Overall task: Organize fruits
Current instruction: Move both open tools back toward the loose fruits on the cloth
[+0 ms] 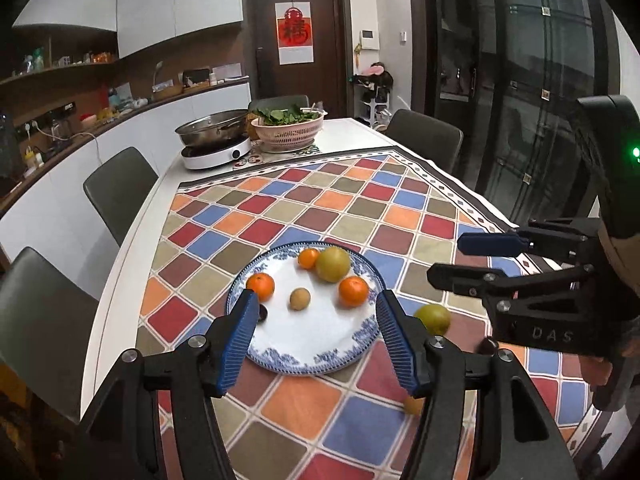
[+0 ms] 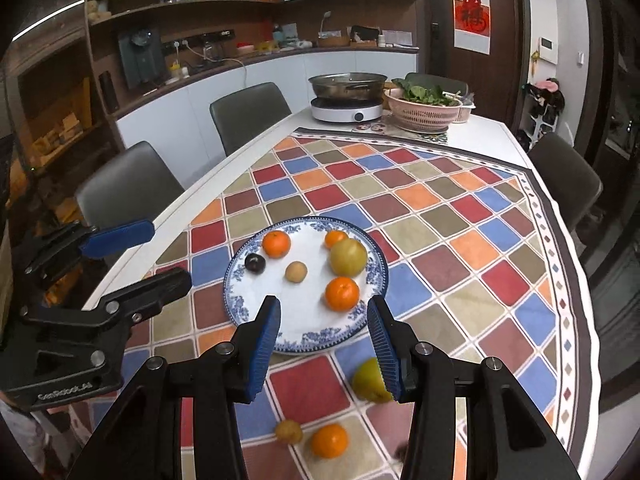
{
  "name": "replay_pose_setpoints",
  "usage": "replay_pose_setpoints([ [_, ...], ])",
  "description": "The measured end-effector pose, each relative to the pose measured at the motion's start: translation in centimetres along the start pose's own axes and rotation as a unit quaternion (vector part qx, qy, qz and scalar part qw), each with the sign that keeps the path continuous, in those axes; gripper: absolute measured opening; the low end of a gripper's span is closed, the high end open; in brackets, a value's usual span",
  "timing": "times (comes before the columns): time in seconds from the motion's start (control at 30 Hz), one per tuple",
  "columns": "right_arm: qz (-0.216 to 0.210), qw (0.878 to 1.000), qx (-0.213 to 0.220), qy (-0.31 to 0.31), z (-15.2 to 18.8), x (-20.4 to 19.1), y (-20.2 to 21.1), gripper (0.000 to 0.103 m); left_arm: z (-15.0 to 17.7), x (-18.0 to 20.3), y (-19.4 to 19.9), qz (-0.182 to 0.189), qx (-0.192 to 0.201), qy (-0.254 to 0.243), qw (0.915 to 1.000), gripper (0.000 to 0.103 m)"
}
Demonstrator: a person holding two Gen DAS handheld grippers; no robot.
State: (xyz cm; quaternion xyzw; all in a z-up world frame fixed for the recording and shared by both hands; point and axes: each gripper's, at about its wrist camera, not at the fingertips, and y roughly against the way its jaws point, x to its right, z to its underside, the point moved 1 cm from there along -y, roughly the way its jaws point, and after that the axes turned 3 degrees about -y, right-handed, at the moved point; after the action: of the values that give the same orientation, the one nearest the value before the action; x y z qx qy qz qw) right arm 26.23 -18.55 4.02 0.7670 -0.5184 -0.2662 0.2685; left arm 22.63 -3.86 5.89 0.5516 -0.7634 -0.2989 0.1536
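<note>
A blue-and-white plate point(image 1: 316, 344) point(image 2: 256, 312) lies on the checked tablecloth. On it are three oranges point(image 2: 341, 293), a large yellow-green fruit point(image 2: 348, 257), a small tan fruit point(image 2: 296, 271) and a dark plum point(image 2: 255, 263). Off the plate, on the cloth, lie a second yellow-green fruit point(image 2: 366, 380) point(image 1: 434, 317), an orange point(image 2: 329, 440) and another small tan fruit point(image 2: 289, 431). My left gripper point(image 1: 316, 308) is open and empty above the plate's near side. My right gripper point(image 2: 323, 316) is open and empty above the plate's near edge; it also shows in the left wrist view point(image 1: 444, 258).
At the table's far end stand an induction cooker with a steel pot point(image 2: 347, 98) and a pink basket of greens point(image 2: 423, 108). Grey chairs point(image 2: 128, 188) line both long sides of the table. A kitchen counter runs along the left wall.
</note>
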Motion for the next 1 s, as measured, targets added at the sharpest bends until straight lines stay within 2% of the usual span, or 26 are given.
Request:
replay_pose_setpoints([
  [0.1,0.001,1.000,0.004,0.000,0.7,0.1,1.1,0.046,0.7,0.6,0.9,-0.002,0.000,0.006,1.0000,0.064],
  [0.2,0.005,1.000,0.012,0.003,1.7,0.2,2.2,0.054,1.5,1.3,1.4,0.003,-0.002,0.017,0.9999,0.064],
  [0.5,0.033,0.999,0.020,0.012,4.7,1.2,4.2,0.055,4.4,3.7,1.1,0.010,-0.028,0.040,0.9987,0.065],
  [0.63,0.037,0.999,0.013,0.003,6.1,2.1,4.2,0.055,6.1,4.6,0.2,0.023,-0.052,0.055,0.9969,0.065],
  [1.0,0.047,0.997,-0.029,-0.048,11.2,4.8,2.1,0.055,8.8,7.0,-3.1,0.036,-0.098,0.028,0.9942,0.065],
])
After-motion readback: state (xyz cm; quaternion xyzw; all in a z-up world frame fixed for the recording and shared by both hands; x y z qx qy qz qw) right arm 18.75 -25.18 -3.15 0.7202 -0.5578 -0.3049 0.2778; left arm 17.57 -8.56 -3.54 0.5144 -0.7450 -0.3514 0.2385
